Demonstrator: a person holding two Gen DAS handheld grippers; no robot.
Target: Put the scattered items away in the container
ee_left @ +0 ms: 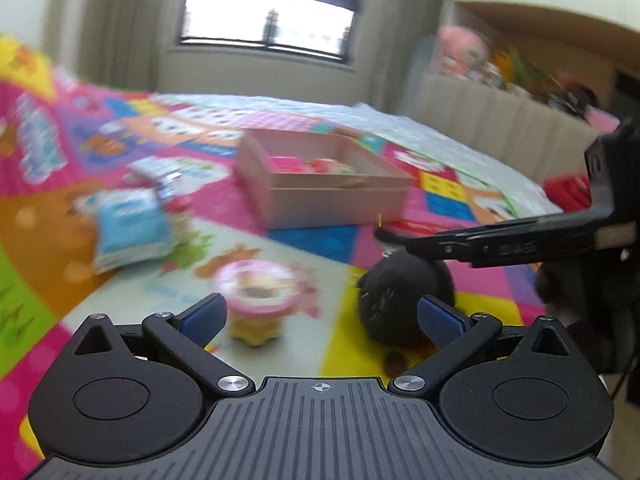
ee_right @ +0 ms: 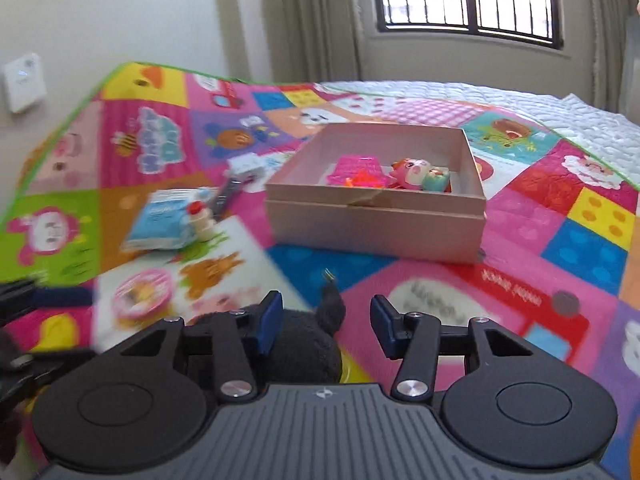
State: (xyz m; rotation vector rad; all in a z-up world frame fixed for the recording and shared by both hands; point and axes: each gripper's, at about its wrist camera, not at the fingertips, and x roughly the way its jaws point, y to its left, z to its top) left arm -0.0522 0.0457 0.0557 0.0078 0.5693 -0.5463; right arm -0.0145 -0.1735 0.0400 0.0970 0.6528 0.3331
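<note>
A pale pink cardboard box [ee_right: 376, 220] [ee_left: 320, 196] sits mid-mat with a pink card [ee_right: 354, 168] and a pink figurine [ee_right: 416, 174] inside. A black plush ball [ee_left: 404, 300] [ee_right: 304, 352] lies near me. My right gripper [ee_right: 326, 328] [ee_left: 400, 240] hangs over it, open: the left pad is against the plush, the right pad stands clear with mat showing in the gap. My left gripper [ee_left: 320, 316] is open and holds nothing. A pink-lidded yellow cup [ee_left: 256, 304] [ee_right: 140, 300] sits just ahead of the left gripper's left finger.
A blue packet [ee_right: 160, 224] [ee_left: 128, 236], a small red-capped bottle [ee_right: 200, 218] and a white item [ee_right: 248, 168] lie left of the box on the colourful mat [ee_right: 560, 240]. A red packet [ee_left: 568, 190] lies at the right. A padded headboard [ee_left: 480, 108] stands behind.
</note>
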